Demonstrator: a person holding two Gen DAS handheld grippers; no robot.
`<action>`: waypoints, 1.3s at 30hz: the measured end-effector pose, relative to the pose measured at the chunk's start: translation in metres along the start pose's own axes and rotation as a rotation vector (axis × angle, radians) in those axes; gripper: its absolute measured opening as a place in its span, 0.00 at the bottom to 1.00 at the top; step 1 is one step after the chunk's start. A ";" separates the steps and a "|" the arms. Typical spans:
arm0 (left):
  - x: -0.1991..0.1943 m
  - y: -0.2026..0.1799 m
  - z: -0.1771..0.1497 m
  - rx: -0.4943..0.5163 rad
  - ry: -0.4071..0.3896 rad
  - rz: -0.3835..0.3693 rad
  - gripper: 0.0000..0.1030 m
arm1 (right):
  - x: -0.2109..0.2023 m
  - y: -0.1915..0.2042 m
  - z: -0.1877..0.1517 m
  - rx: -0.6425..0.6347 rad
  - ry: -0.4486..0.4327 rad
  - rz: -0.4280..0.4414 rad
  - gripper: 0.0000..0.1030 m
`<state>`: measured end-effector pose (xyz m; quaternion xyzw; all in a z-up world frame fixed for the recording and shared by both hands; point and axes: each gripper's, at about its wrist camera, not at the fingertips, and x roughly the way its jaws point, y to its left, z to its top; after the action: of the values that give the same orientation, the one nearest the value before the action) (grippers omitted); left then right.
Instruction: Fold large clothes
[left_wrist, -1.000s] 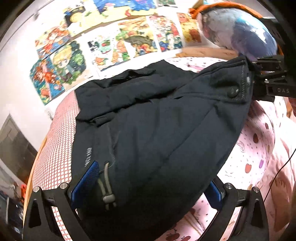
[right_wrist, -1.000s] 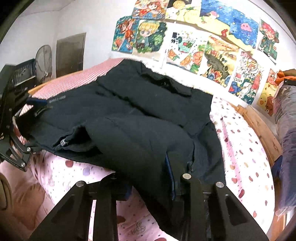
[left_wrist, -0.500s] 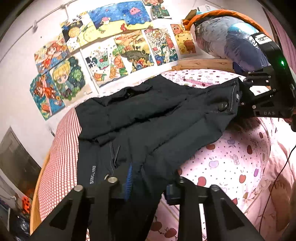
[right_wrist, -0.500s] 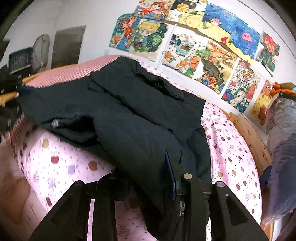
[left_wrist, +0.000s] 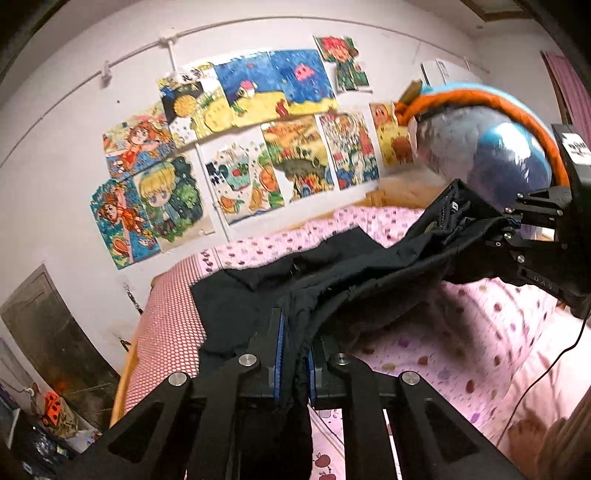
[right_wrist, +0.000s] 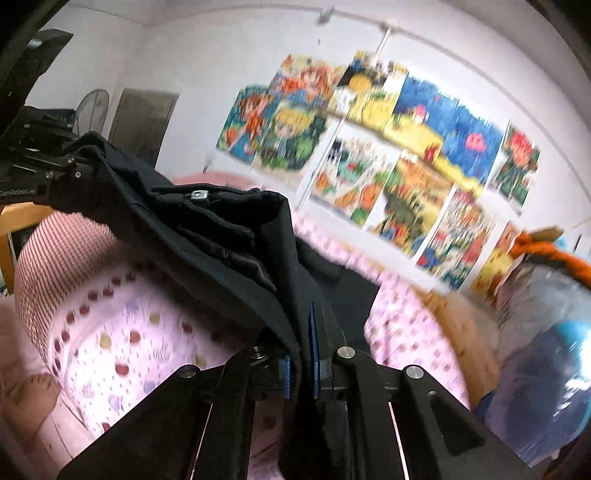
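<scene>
At the bottom centre of the left wrist view, our left gripper had just closed, and its blue pads were pinched tight on a fold of the dark jacket, with cloth hanging down between the fingers. Low in the right wrist view, our right gripper had likewise just closed and clamped another edge of that jacket; dark fabric filled the narrow slot between its pads.

From each pair of tongs the jacket ran away up the frame and sideways toward the other hand: to the right edge of the left view, where the right gripper held its bunched corner, and to the upper left of the right view, where the left gripper gripped the far end. So the lifted edge stretched long between our two hands, raised above the pink spotted bedsheet, while the rest of the garment trailed back onto the bed toward the wall of drawings. We judged neither hand nearer; the fold would turn on carrying that held edge over the part lying flat.

Only the left view showed the flat portion on the red checked cover. The right view, blurred, showed instead a metal snap on the lifted folds.
</scene>
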<state>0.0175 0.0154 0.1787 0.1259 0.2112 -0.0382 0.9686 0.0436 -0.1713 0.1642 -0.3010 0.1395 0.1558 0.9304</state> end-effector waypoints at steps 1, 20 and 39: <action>-0.006 0.002 0.005 -0.010 0.000 0.000 0.10 | -0.007 -0.002 0.006 -0.006 -0.011 -0.004 0.07; 0.064 0.036 0.081 -0.220 0.059 0.120 0.10 | 0.052 -0.042 0.102 0.042 0.069 -0.095 0.07; 0.232 0.070 0.067 -0.287 -0.068 0.207 0.10 | 0.230 -0.049 0.095 0.011 -0.022 -0.101 0.08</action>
<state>0.2639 0.0612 0.1567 0.0061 0.1673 0.0880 0.9820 0.2875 -0.1051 0.1823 -0.3007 0.1149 0.1112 0.9402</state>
